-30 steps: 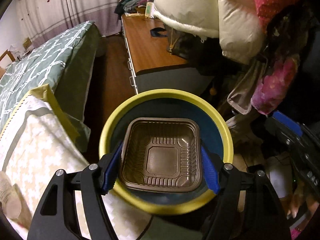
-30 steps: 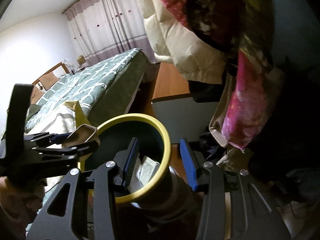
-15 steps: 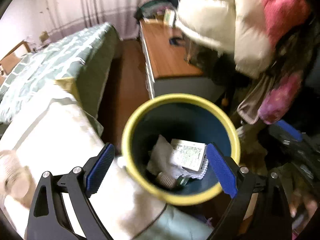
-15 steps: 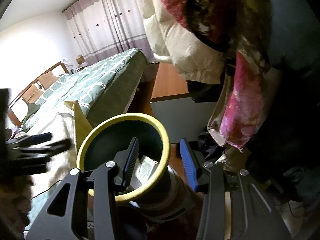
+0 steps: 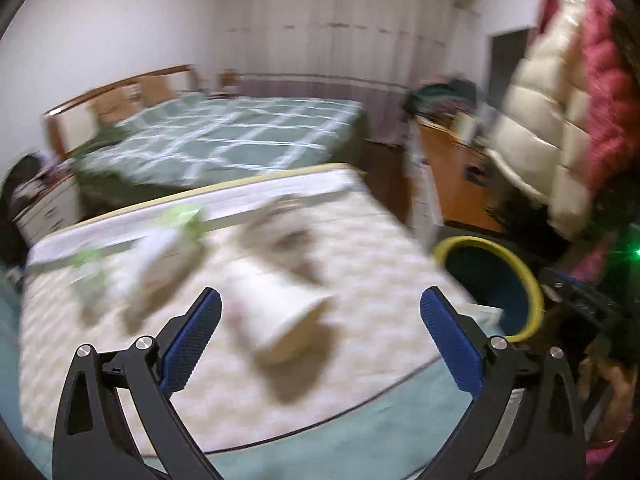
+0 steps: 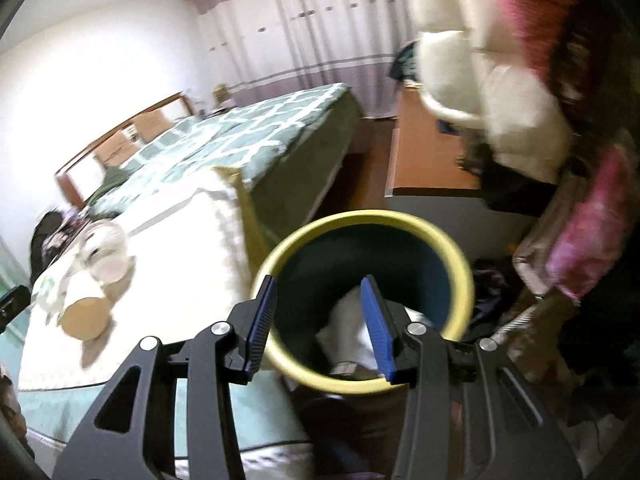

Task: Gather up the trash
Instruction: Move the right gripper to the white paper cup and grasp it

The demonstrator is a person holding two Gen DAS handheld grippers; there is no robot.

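Note:
My left gripper [image 5: 320, 296] hangs over a table with a pale patterned cloth [image 5: 360, 248], its jaws still opening wide with nothing held. A white paper cup [image 5: 280, 312] lies on its side on the cloth below the gap, blurred. The yellow-rimmed bin [image 5: 472, 242] stands off the table's right corner. My right gripper [image 6: 318, 280] hovers over that bin [image 6: 460, 264], jaws partly apart and empty, the left finger across the rim. White paper trash [image 6: 344, 320] lies inside. A paper cup [image 6: 84, 316] and a clear plastic cup [image 6: 104, 256] lie on the table.
A bed with a green patterned cover [image 6: 248, 136] stands behind the table. A wooden cabinet [image 6: 424, 152] runs along the right, under hanging white [image 6: 512, 104] and pink coats [image 6: 592, 224]. A blurred green item [image 5: 180, 220] lies far on the cloth.
My left gripper let go of the brown plastic tray over the bin, opened wide and swung left over the table. The right gripper shifted a little, so the bin sits more under it.

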